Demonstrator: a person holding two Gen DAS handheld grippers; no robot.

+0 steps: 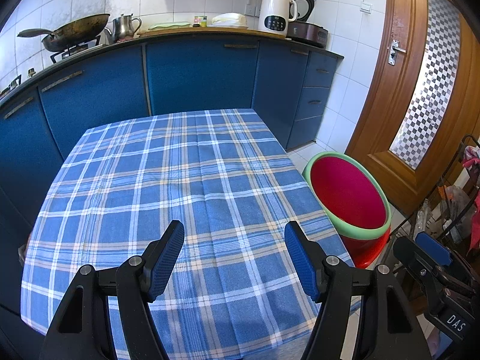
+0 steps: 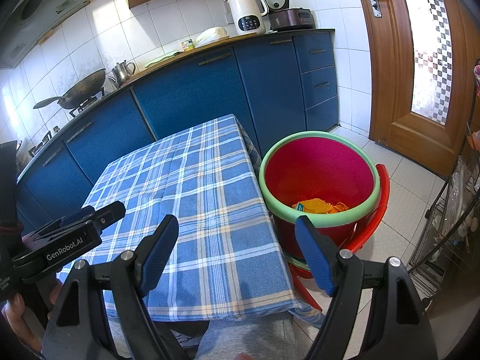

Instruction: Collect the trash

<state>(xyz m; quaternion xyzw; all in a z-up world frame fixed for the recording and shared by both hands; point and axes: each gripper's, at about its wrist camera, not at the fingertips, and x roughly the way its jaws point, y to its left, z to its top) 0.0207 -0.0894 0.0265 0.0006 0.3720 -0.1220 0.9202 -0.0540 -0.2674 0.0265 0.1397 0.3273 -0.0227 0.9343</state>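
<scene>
A red bucket with a green rim [image 2: 318,174] stands on a red stool right of the table; it also shows in the left wrist view [image 1: 348,192]. Orange and yellow trash [image 2: 318,206] lies at its bottom. The table has a blue plaid cloth [image 1: 186,186], also in the right wrist view [image 2: 192,198]; no trash shows on it. My left gripper [image 1: 234,231] is open and empty above the table's near part. My right gripper [image 2: 237,225] is open and empty above the table's right edge, beside the bucket. The left gripper shows in the right wrist view [image 2: 90,213].
Blue kitchen cabinets [image 1: 198,75] run behind the table, with a wok [image 1: 75,31], a steel pot [image 1: 124,27], a white kettle [image 1: 274,12] and a cooker on the counter. A wooden door [image 1: 420,90] is at the right. A wire rack [image 2: 450,210] stands at far right.
</scene>
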